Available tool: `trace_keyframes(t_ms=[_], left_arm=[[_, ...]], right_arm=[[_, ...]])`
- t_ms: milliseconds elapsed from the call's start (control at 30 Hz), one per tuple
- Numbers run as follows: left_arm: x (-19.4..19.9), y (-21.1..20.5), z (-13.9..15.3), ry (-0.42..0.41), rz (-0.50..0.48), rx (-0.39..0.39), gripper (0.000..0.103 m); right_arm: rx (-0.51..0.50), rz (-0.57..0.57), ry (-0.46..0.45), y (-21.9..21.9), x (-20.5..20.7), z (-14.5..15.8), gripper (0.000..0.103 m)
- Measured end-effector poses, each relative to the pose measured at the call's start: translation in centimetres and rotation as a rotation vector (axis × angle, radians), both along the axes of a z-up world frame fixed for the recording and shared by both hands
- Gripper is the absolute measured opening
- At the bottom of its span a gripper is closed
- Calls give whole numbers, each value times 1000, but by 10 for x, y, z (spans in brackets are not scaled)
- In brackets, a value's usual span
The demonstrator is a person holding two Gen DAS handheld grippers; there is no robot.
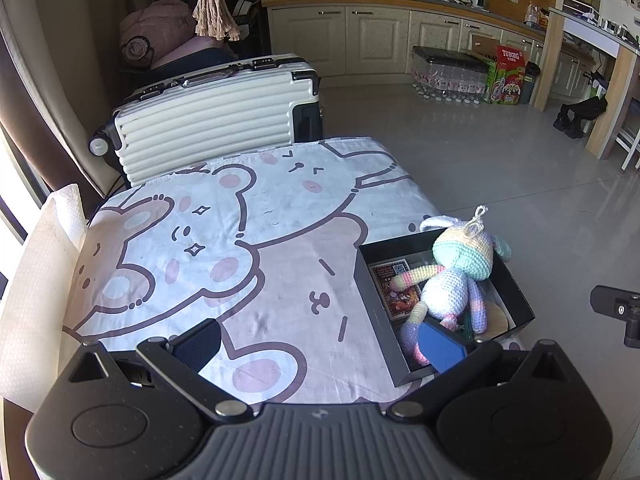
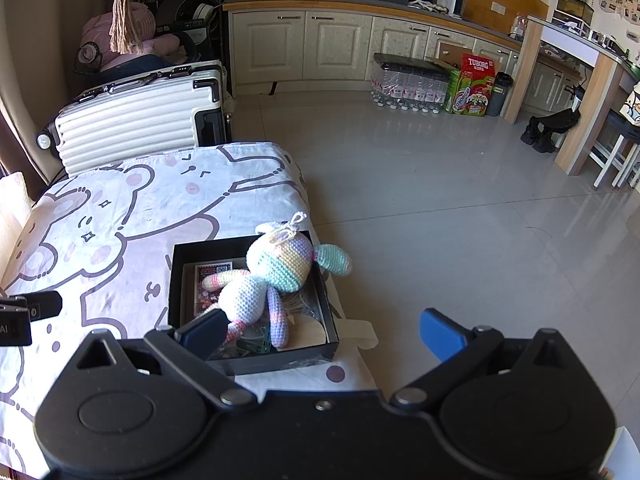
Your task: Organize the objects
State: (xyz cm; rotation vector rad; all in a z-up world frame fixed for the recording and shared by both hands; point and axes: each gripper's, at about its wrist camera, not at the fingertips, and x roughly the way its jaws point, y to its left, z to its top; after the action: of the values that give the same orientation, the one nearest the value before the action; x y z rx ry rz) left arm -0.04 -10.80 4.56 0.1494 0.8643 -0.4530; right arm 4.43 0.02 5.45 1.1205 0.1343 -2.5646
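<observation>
On the table's far left edge stands a white paper towel roll (image 1: 48, 264), beside the bear-print cloth (image 1: 224, 232) that covers the top; behind it a white ribbed suitcase (image 1: 216, 120) lies on its side on the floor; over the bare cloth hangs the left gripper (image 1: 320, 344), its tongs spread wide and holding nothing; to its right, at the table's right edge, sits a black open box (image 2: 180, 280), and in it lies the crocheted pastel bunny (image 2: 260, 284), body inside on a printed card (image 2: 208, 284), head propped on the far rim with one ear hanging outside; the right gripper (image 2: 320, 332) is likewise spread wide and empty, its left finger over the box's near edge by the bunny's legs, its right finger out over the grey tiled floor (image 2: 460, 208).
</observation>
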Motion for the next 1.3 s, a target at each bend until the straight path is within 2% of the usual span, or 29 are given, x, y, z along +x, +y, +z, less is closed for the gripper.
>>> trace_keyframes(t_ms=[1300], left_arm=[[-2,-2,0,-6,-15,-1,103]], right_arm=[[1,1,1,-1,0,-1,103]])
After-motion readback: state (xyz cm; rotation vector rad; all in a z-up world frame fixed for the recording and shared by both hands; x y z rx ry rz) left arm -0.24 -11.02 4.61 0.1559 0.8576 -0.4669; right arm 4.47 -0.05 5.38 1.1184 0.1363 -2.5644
